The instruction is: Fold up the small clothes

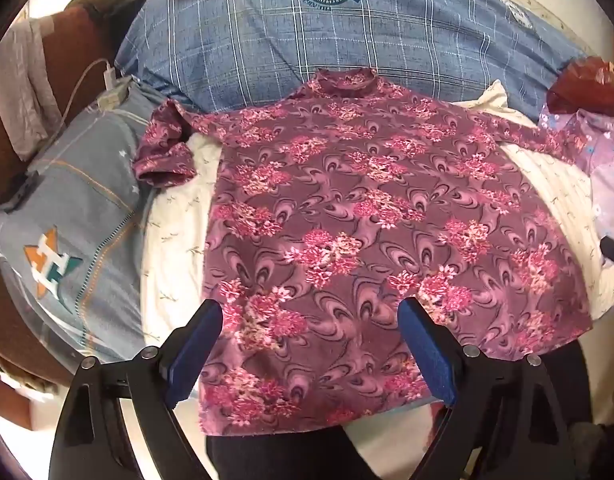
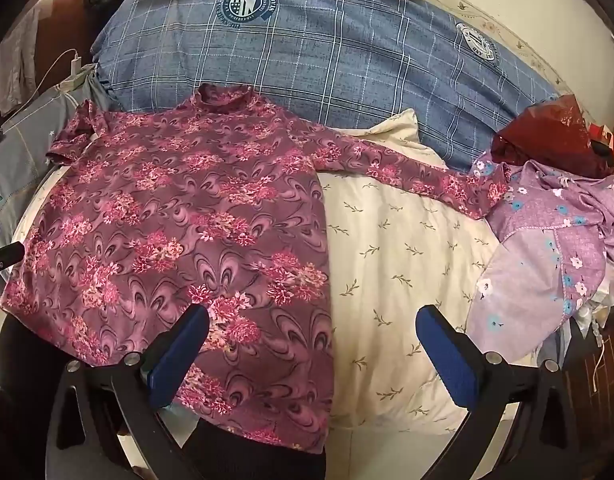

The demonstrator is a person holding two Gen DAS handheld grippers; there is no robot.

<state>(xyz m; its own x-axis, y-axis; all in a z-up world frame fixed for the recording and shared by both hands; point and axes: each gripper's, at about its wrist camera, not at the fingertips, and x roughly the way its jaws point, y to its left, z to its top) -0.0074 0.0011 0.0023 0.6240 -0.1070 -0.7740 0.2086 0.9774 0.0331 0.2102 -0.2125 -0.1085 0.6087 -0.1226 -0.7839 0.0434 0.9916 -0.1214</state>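
Note:
A maroon top with pink flowers (image 1: 347, 216) (image 2: 179, 216) lies flat on a cream bedsheet (image 2: 395, 264), collar away from me. Its left sleeve is bunched up short (image 1: 163, 152). The right sleeve (image 2: 419, 176) stretches out to the right. My left gripper (image 1: 311, 316) hovers open over the lower part of the top, near the hem. My right gripper (image 2: 313, 324) is open too, over the top's right side edge and the bare sheet. Neither holds anything. The left gripper's tip (image 2: 3, 256) shows at the left edge of the right wrist view.
A blue checked pillow (image 2: 327, 52) lies behind the top. A grey-blue garment with an orange logo (image 1: 67, 232) sits to the left. A crumpled lilac flowered garment (image 2: 547, 240) and a dark red bag (image 2: 547, 140) lie to the right. A charger and cable (image 1: 107, 84) rest at the far left.

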